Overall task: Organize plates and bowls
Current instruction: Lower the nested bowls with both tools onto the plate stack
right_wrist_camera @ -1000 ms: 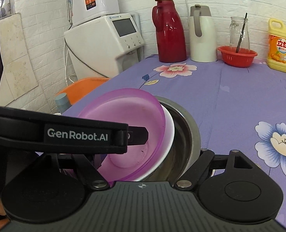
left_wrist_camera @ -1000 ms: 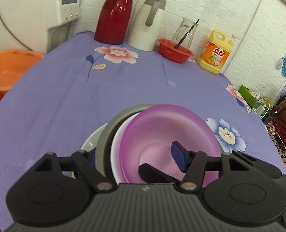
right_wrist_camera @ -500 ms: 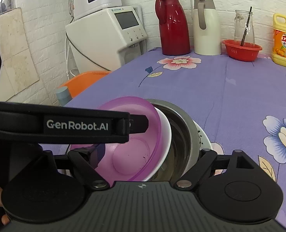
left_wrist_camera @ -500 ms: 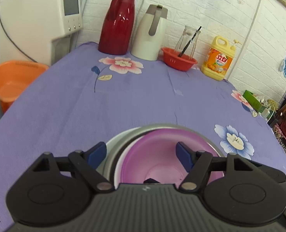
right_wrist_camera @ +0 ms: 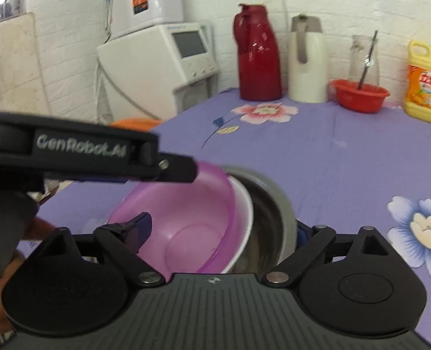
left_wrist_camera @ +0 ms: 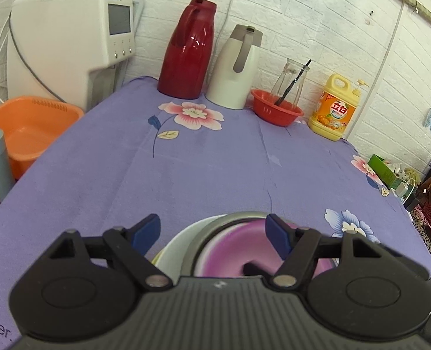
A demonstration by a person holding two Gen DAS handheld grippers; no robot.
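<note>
A purple bowl [left_wrist_camera: 238, 242] [right_wrist_camera: 186, 213] lies tilted in a white bowl [right_wrist_camera: 246, 204]. Both sit inside a steel bowl [right_wrist_camera: 276, 204] [left_wrist_camera: 238, 214] on a white plate [left_wrist_camera: 171, 248], on the purple flowered cloth. My left gripper [left_wrist_camera: 211, 233] is open just above the stack's far rim, with nothing between its blue pads [left_wrist_camera: 145, 232]. In the right wrist view its black finger end [right_wrist_camera: 183, 171] hangs over the purple bowl's rim. My right gripper [right_wrist_camera: 221, 230] is spread wide and straddles the nested walls. One finger is inside the purple bowl and the other is outside the steel bowl. No pad visibly presses.
Along the back wall stand a red thermos [left_wrist_camera: 189, 49], a white jug [left_wrist_camera: 235, 70], a red basket [left_wrist_camera: 276, 110] with a glass bottle, and yellow detergent [left_wrist_camera: 335, 110]. A white appliance [left_wrist_camera: 69, 43] and an orange basin [left_wrist_camera: 25, 128] sit off the table's left edge. A hand [right_wrist_camera: 37, 227] holds the left gripper.
My left gripper let go of the bowls' wall, opened wide and drew back. The stack now sits lower in its view. The right gripper's spread is unchanged.
</note>
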